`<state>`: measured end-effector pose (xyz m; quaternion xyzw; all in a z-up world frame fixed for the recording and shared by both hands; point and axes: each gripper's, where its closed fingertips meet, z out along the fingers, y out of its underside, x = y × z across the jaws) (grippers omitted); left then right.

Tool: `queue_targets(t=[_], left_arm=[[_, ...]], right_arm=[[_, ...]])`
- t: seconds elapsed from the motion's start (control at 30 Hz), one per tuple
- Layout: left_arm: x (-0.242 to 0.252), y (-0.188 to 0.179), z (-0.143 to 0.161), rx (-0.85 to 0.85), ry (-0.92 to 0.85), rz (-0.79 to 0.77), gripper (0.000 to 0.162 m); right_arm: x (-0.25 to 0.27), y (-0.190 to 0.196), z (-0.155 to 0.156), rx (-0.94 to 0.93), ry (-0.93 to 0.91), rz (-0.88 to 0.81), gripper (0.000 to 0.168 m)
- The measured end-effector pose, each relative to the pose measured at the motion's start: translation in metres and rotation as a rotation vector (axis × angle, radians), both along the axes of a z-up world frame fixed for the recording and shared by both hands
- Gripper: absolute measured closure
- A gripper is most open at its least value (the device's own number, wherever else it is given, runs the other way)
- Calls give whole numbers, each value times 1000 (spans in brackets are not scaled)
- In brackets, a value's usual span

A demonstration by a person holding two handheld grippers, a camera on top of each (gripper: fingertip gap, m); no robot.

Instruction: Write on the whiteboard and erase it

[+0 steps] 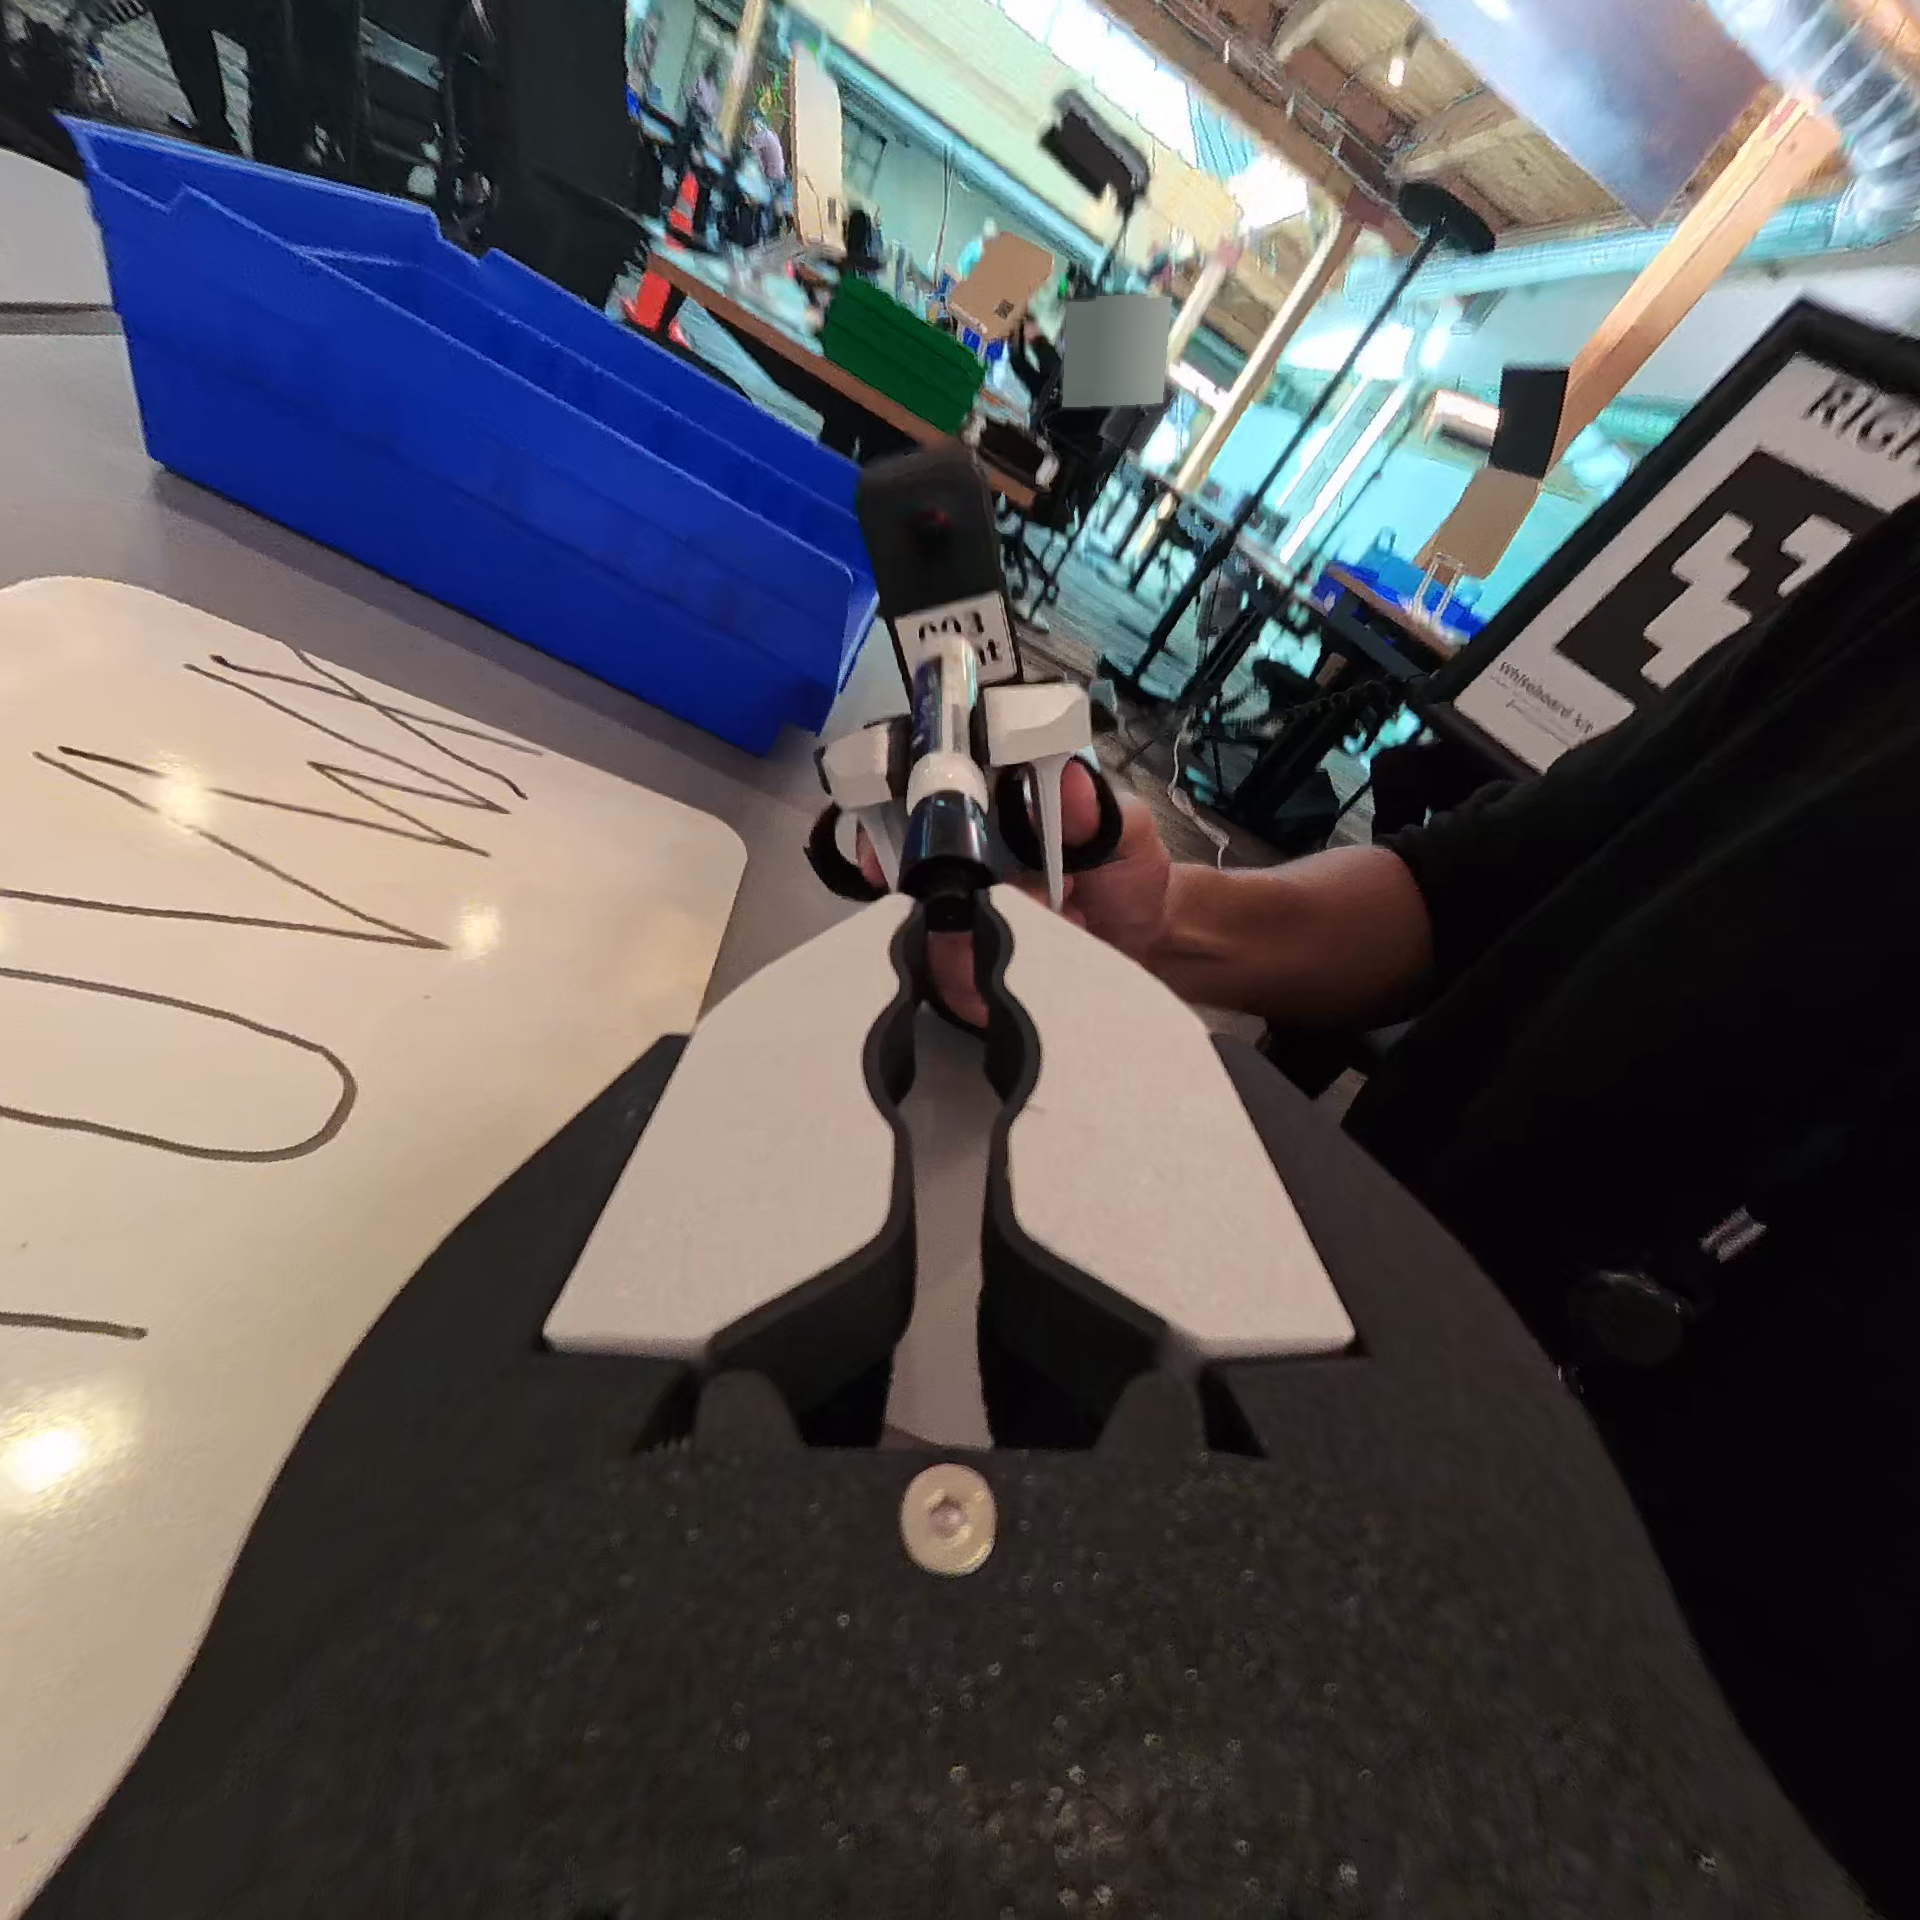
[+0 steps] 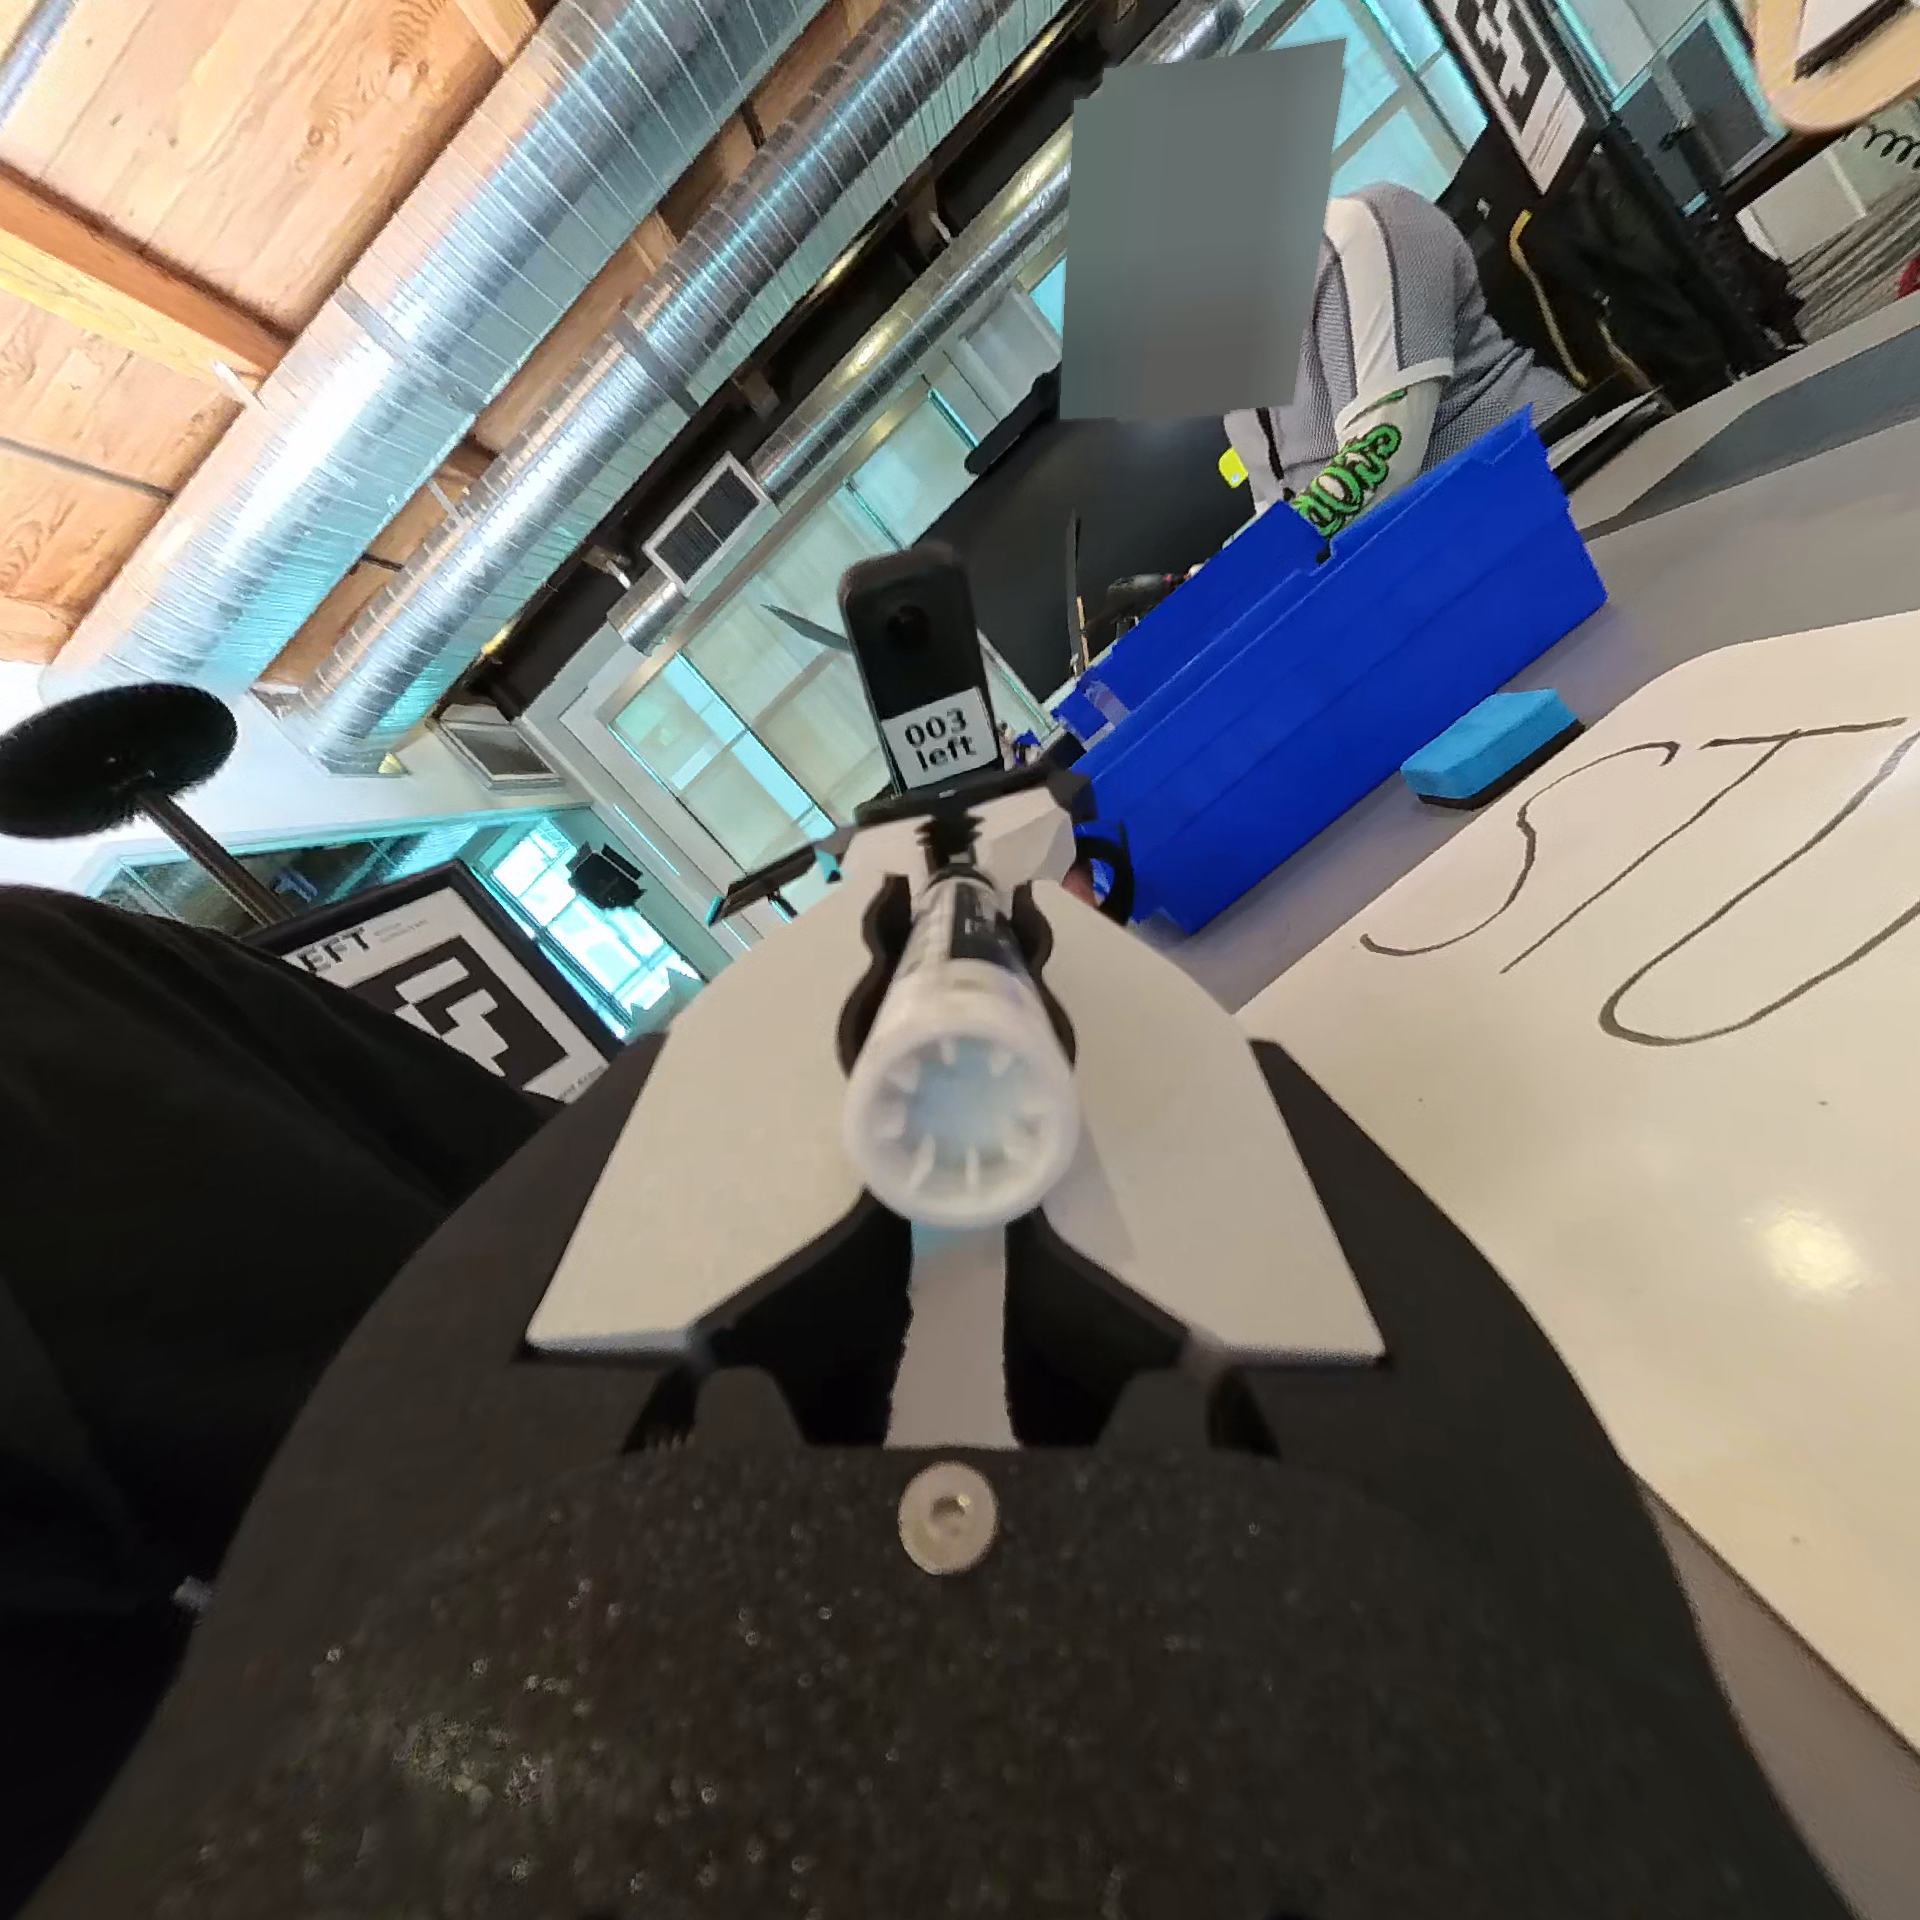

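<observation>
- Marker (image 2: 956,1122), just one, white barrel, clamped lengthwise in the right gripper (image 2: 956,904). Its hollow butt end faces back toward that gripper's base and its front end runs out past the fingertips.
- From the other side, the marker (image 1: 940,748) points dark end first straight at the left gripper (image 1: 951,914), and that black end sits right at the tips.
- Left jaws: drawn in to a narrow slot. Whether they pinch the marker's end or merely touch it, I cannot tell.
- Two grippers, nose to nose. The right gripper (image 1: 961,862) faces the left one head-on, and the left gripper (image 2: 956,831) sits dead ahead of the right jaws.
- Hand (image 1: 1122,883) behind the right gripper has fingers through black loops. The forearm runs off to the right of the left jaws into a black sleeve (image 1: 1610,935).
- One whiteboard (image 1: 312,1039), flat on the grey table (image 1: 62,468), to the left of the left jaws and covered with black strokes. Seen from the right wrist, the whiteboard (image 2: 1662,1143) lies to the right of the jaws.
- One eraser (image 2: 1491,748), blue with a black base, on the board's far edge, ahead and right of the right jaws.
- Blue bin (image 1: 468,436) beyond the board, and in the other view the blue bin (image 2: 1351,675) is just behind the eraser.
</observation>
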<state>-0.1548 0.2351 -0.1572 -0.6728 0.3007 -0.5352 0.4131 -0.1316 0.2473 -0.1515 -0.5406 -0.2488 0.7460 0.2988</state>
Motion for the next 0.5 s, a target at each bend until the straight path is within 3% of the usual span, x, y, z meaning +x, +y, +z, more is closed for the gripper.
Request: queue_targets(t=[0.17, 0.23, 0.27, 0.37, 0.5], left_arm=[[7, -3, -4, -3, 5, -32, 155], [42, -31, -50, -20, 247, -208, 162], [63, -37, -55, -2, 243, -221, 162], [36, -10, -11, 105, 131, -12, 162], [10, 5, -4, 41, 50, 64, 162]], right_arm=[[-1, 0, 3, 3, 1, 5, 149], [-17, -13, -8, 67, -113, 75, 150], [-29, -28, -12, 104, -163, 133, 149], [-7, 3, 17, 60, -42, -13, 150], [-1, 32, 11, 59, -125, -77, 150]])
